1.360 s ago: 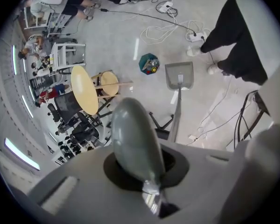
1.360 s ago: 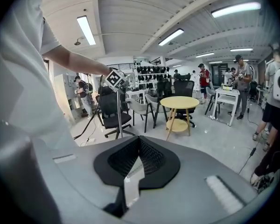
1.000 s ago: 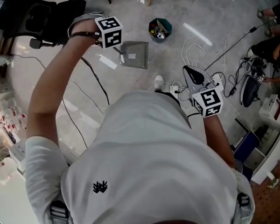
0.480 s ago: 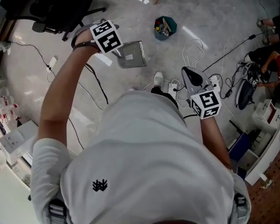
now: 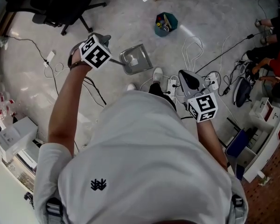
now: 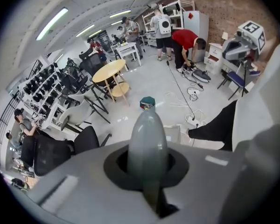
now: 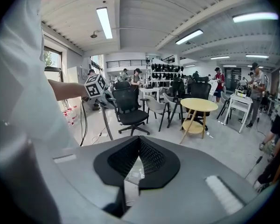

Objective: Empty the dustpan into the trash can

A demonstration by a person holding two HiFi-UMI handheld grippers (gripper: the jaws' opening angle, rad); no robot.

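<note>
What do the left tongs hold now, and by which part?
The left tongs hold the dustpan, gripped by its grey handle.

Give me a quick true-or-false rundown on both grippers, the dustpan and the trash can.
1. The left gripper is shut on the dustpan handle. True.
2. The dustpan is right above the trash can. False: the can stands apart, farther ahead on the floor.
3. The right gripper grips a brush. False: its jaws are shut on nothing.
4. The trash can already has things in it. True.
</note>
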